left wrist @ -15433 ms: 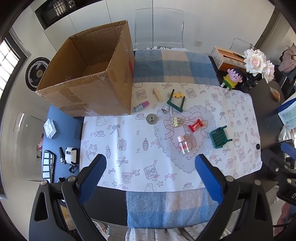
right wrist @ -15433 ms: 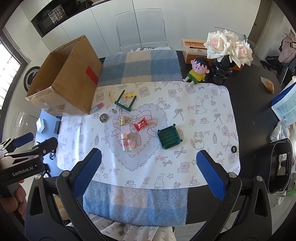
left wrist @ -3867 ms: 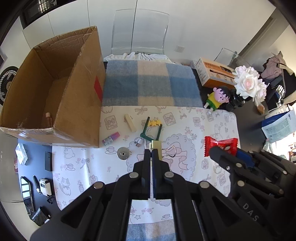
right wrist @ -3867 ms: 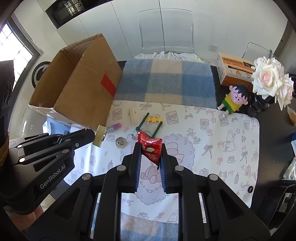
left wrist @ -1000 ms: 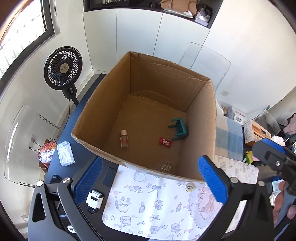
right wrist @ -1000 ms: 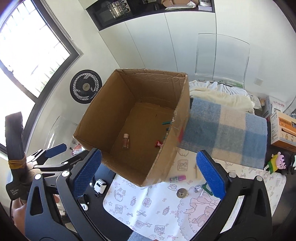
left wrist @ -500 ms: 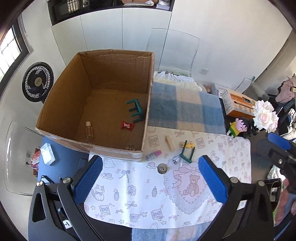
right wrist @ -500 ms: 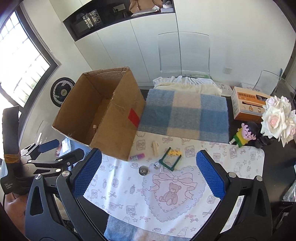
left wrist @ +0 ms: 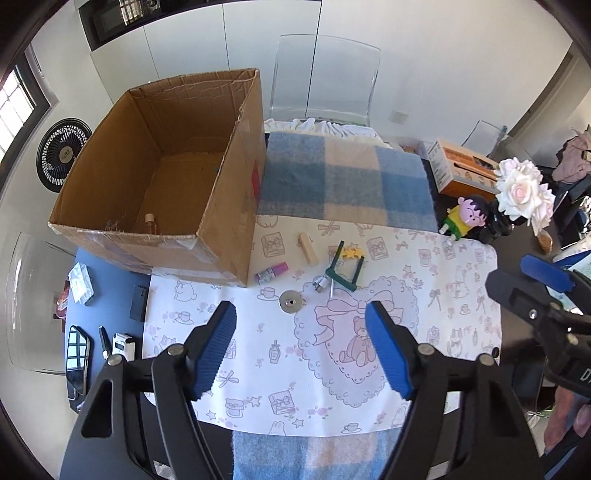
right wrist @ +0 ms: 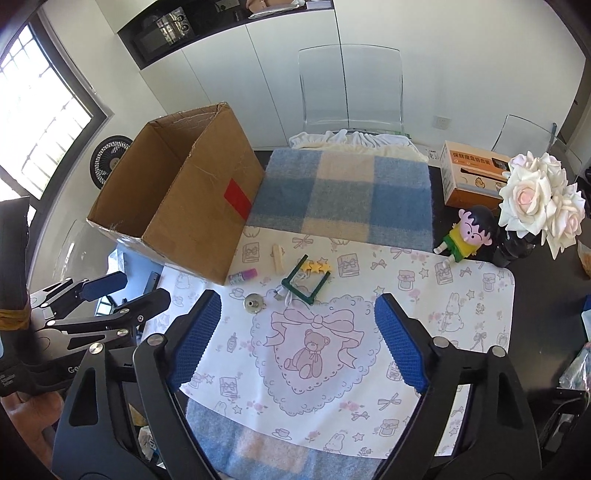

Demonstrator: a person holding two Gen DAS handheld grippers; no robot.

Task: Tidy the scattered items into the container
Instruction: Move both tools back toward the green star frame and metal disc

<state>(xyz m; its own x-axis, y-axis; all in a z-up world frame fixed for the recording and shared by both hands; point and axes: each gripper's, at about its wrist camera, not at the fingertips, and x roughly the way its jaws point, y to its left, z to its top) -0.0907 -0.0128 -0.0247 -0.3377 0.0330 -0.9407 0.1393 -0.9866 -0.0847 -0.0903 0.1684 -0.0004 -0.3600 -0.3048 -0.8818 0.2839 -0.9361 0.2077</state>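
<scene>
One "Ge…"-marked left tongs [right wrist: 107, 291]

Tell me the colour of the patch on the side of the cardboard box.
Red: a rectangular patch on the cardboard box, clearest in the right wrist view.

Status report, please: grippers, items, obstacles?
Left gripper open, empty. Right gripper open, empty. Five small items left beside cardboard box. Nothing blocking.

I am in a home, at a dining surface [right wrist: 546, 280] with clear chairs [right wrist: 351, 85] round it and white cupboards [right wrist: 229, 62] behind, a built-in oven [right wrist: 162, 33] above. A plaid blanket [right wrist: 343, 199], a vase of roses [right wrist: 535, 206], a cartoon doll [right wrist: 465, 232] and a floor fan [left wrist: 62, 153] by the window [right wrist: 33, 122] all look domestic.
</scene>
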